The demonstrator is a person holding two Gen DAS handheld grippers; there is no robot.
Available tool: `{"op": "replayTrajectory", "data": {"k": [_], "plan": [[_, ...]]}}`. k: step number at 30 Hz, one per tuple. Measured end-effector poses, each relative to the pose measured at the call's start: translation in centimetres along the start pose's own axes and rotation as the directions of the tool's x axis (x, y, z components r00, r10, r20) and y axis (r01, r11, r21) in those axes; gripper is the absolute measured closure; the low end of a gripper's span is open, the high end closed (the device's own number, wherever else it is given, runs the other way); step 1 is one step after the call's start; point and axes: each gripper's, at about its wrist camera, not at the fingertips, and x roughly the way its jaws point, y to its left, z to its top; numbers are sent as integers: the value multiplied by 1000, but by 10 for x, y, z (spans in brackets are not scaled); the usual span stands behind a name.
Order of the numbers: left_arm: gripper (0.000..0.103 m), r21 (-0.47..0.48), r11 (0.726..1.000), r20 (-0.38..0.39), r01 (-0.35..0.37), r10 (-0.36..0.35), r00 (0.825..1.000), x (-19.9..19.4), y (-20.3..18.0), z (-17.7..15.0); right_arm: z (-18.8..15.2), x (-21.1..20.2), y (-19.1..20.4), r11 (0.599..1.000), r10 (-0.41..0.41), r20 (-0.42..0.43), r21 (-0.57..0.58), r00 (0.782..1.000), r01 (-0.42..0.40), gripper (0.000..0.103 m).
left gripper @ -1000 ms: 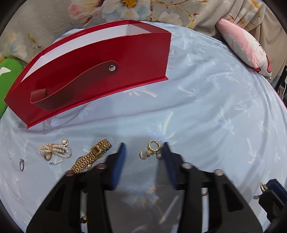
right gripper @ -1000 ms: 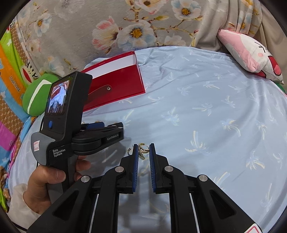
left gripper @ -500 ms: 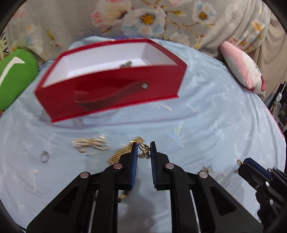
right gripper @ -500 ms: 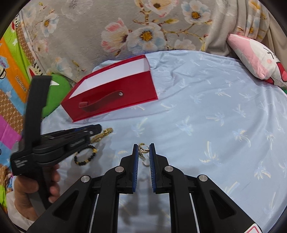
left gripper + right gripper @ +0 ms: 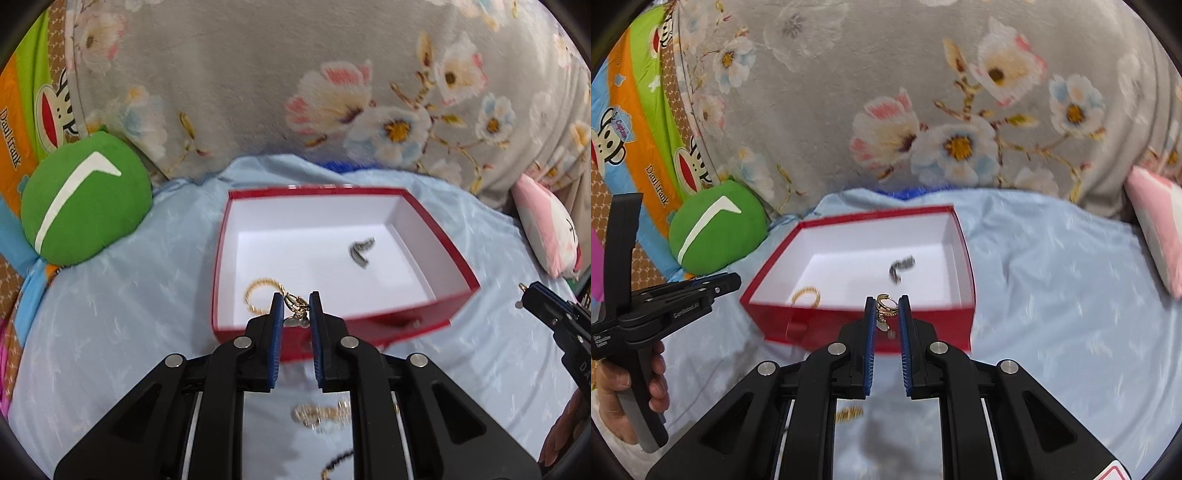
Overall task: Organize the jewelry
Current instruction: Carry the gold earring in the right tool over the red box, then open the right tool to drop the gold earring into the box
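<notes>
My left gripper (image 5: pixel 296 300) is shut on a gold drop earring (image 5: pixel 295 308) and hangs over the near edge of the red box (image 5: pixel 369 328). The box has a white inside, where a gold bracelet (image 5: pixel 258 291) and a dark blurred piece (image 5: pixel 360 251) lie. My right gripper (image 5: pixel 887 301) is shut on a gold hoop earring (image 5: pixel 886 305) just in front of the same box's (image 5: pixel 812 325) near wall. Each view shows the other gripper at its side: the right one (image 5: pixel 528 291) by the box's right corner, the left one (image 5: pixel 733 282) by its left corner, held in a hand (image 5: pixel 628 387).
The box stands on a light blue sheet (image 5: pixel 110 332). Pearl and gold jewelry (image 5: pixel 321 413) and a black bead bracelet (image 5: pixel 336 465) lie on it below my left gripper. A green cushion (image 5: pixel 85 199) sits left of the box, a pink pillow (image 5: pixel 546 232) right, a floral blanket (image 5: pixel 295 92) behind.
The left gripper closed on the gold earring on the sheet. Both grippers then rose and moved toward the red box with their earrings, so the box's inside now shows.
</notes>
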Motion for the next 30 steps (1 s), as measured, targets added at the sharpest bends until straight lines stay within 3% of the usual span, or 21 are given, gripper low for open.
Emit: {"op": "replayTrajectory", "data": {"k": [9, 13, 19, 25, 27, 29, 30], "plan": [[90, -13, 1000, 36, -4, 5, 999, 64, 1, 66, 59, 91, -17, 996, 57, -27, 73, 998, -55, 92], [90, -25, 999, 15, -22, 22, 1000, 106, 5, 85, 70, 133, -25, 997, 31, -55, 79, 998, -27, 92], [90, -26, 999, -21, -40, 39, 999, 149, 8, 93, 74, 175, -35, 997, 2, -91, 75, 996, 5, 92], [88, -37, 998, -26, -57, 56, 998, 164, 11, 93, 68, 200, -44, 995, 9, -128, 99, 992, 4, 91], [80, -44, 996, -19, -72, 71, 997, 166, 13, 93, 66, 201, -45, 995, 2, -119, 97, 993, 9, 88], [50, -62, 995, -4, -80, 80, 997, 164, 15, 91, 65, 200, -46, 995, -1, -113, 98, 994, 12, 83], [46, -69, 994, 8, -86, 87, 996, 162, 17, 91, 64, 199, -46, 995, 2, -108, 99, 994, 9, 82]]}}
